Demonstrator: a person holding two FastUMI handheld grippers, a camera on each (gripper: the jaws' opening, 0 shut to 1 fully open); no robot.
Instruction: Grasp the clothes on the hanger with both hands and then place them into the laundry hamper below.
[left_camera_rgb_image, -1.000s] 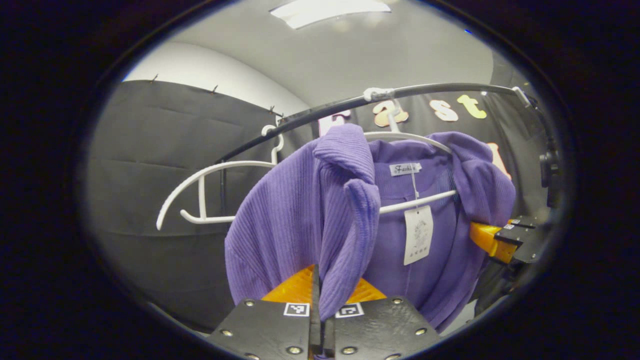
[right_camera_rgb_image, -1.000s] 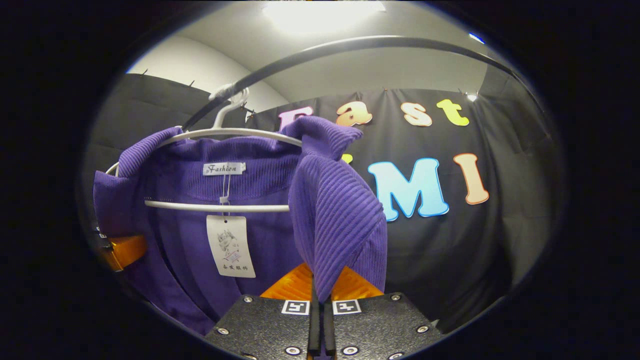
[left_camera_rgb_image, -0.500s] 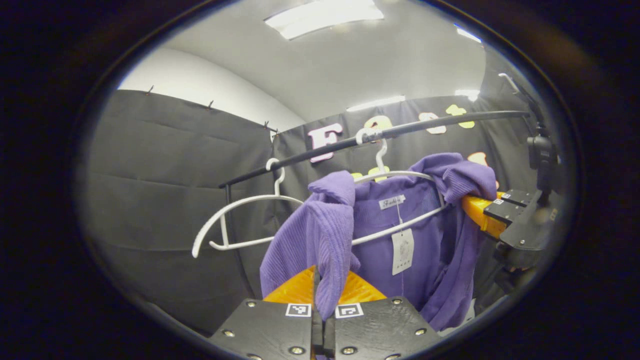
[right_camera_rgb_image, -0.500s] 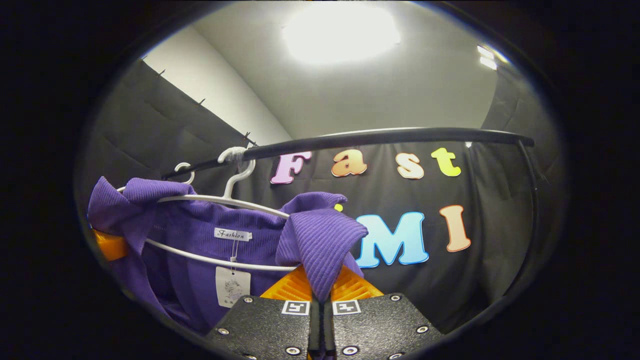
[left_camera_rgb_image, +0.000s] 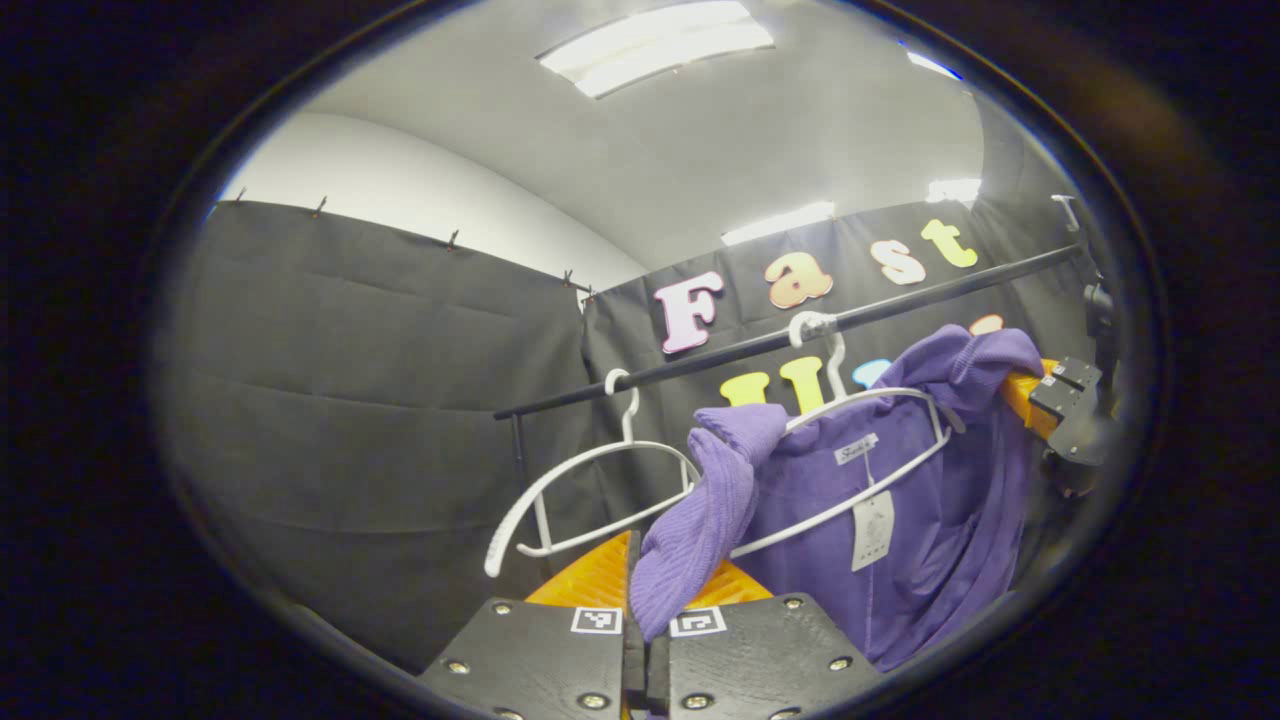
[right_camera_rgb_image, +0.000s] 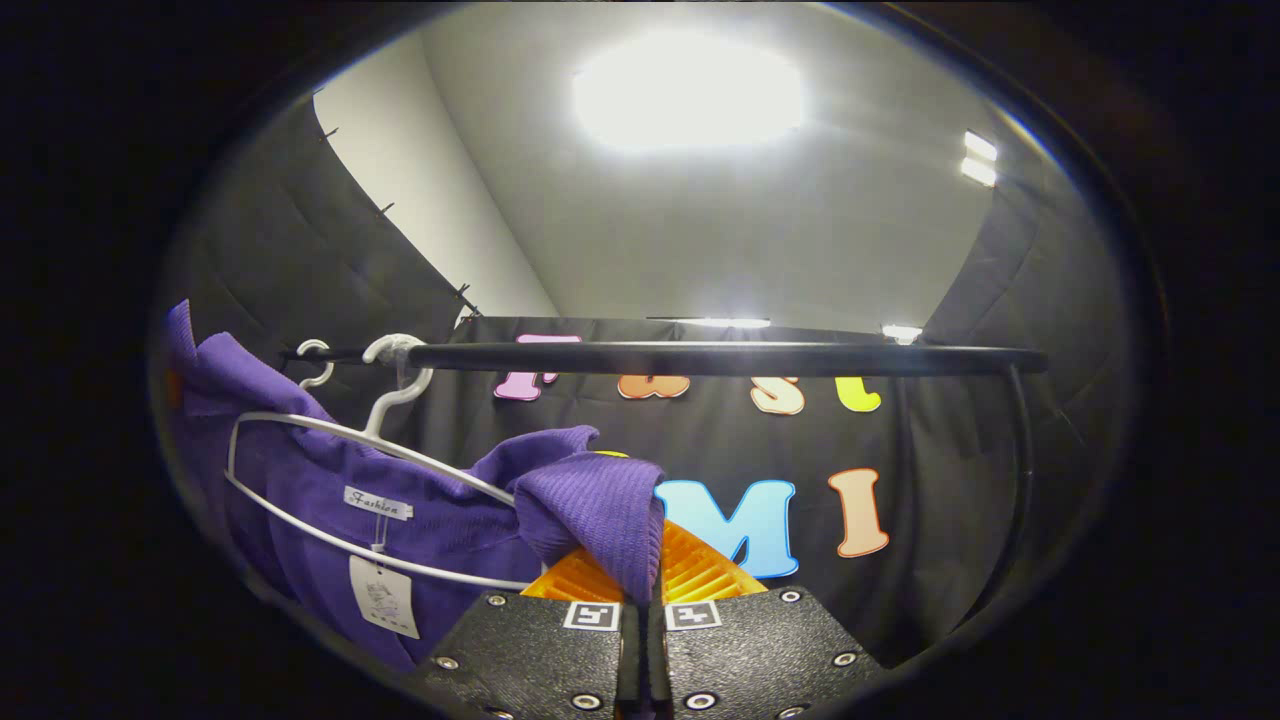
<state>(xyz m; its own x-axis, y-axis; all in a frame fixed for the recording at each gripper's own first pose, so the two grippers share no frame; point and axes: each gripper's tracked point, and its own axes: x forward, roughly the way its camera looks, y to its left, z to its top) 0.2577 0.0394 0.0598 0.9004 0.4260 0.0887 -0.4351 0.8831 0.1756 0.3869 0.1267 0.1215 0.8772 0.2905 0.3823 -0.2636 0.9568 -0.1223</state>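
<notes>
A purple ribbed garment (left_camera_rgb_image: 900, 500) hangs by a white hanger (left_camera_rgb_image: 800, 523) on the black rail (left_camera_rgb_image: 900, 300). In the left gripper view my left gripper (left_camera_rgb_image: 640, 592) is shut on a fold of the garment's shoulder. Farther right my right gripper (left_camera_rgb_image: 1012, 388) clamps the other shoulder. In the right gripper view that gripper (right_camera_rgb_image: 640, 590) is shut on its fold, and the garment (right_camera_rgb_image: 300, 480) spreads to the left behind the tilted hanger (right_camera_rgb_image: 398, 395). The hanger's wire shows bare in front of the collar. A paper tag (right_camera_rgb_image: 383, 597) dangles from the neck.
A second, bare white hanger (left_camera_rgb_image: 628, 415) hangs on the rail left of the garment. The rail (right_camera_rgb_image: 720, 357) runs across at about gripper height and bends down into a post (right_camera_rgb_image: 1020, 450) at the right. Black cloth walls stand close behind.
Both grippers have drawn back from the rail, each still holding its shoulder fold. The garment's shoulders have slid along the hanger, which now tilts. Rail and hanger look smaller and lower.
</notes>
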